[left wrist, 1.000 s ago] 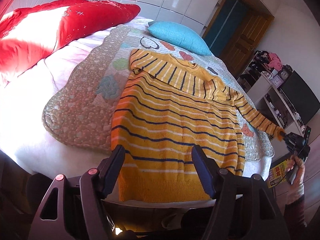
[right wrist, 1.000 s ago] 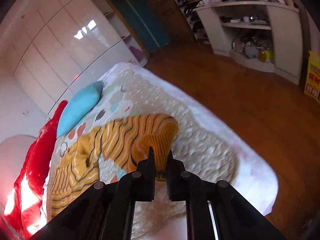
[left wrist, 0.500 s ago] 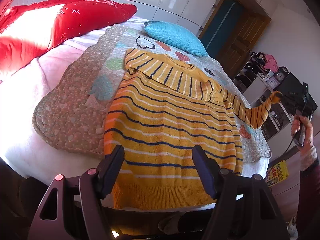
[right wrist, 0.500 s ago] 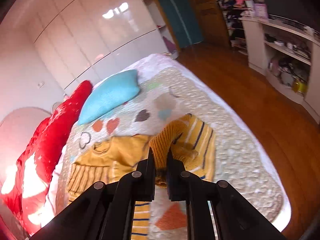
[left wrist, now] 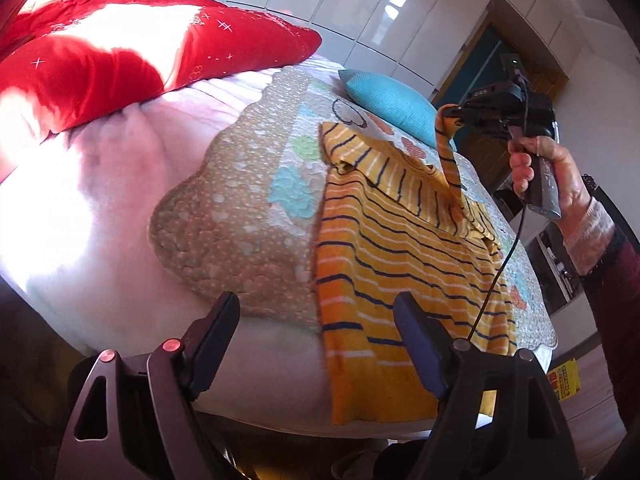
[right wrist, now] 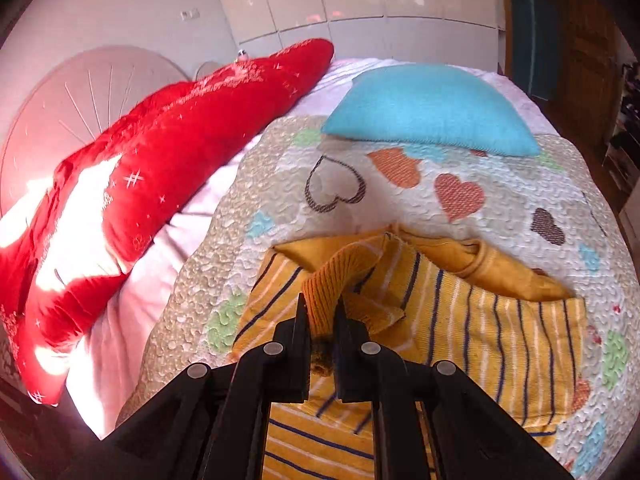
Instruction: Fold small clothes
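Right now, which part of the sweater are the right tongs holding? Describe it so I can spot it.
On the quilt, find the yellow striped sweater. The right tongs pinch its sleeve cuff, lifted over the chest. Unlike the striped knit around it, the cuff is plain ribbed orange.

No text is readable; print on the yellow package (left wrist: 563, 376) is blurred.

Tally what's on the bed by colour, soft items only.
Yellow: 1, striped sweater
Red: 1, red cushion
Blue: 1, blue pillow
Multicolour: 1, heart-patterned quilt
Total: 4
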`<state>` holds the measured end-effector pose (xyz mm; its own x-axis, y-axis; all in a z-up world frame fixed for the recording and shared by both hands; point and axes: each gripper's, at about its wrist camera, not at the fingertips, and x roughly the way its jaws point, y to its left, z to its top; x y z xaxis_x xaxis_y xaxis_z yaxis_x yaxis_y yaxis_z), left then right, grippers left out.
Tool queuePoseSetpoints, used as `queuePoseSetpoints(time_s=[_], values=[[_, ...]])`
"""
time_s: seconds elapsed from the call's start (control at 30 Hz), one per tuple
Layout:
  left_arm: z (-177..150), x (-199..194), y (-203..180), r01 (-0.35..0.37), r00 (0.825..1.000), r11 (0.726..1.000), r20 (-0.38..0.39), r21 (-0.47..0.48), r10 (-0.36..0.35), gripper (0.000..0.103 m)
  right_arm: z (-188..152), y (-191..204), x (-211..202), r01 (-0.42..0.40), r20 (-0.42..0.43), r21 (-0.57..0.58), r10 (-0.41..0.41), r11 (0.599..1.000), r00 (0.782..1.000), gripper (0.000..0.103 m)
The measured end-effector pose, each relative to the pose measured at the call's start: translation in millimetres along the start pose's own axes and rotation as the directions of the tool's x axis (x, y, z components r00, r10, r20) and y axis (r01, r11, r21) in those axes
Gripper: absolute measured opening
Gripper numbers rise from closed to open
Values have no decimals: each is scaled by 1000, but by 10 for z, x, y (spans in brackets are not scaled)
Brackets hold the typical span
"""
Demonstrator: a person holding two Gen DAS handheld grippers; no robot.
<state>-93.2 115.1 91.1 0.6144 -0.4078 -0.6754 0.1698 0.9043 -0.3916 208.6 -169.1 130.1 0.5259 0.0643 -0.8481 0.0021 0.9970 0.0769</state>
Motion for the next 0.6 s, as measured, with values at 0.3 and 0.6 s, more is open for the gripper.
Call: queuePoseSetpoints(time_s=[0.3, 0.6], values=[[-32, 111, 362, -63, 998, 998, -33, -27, 62, 78, -99, 432, 1311, 45, -196, -56, -55, 997, 979, 9], [-13, 271, 473, -71, 995, 995, -69, -63, 67, 78, -112, 708, 1475, -202, -275, -22, 188, 979, 943, 35]])
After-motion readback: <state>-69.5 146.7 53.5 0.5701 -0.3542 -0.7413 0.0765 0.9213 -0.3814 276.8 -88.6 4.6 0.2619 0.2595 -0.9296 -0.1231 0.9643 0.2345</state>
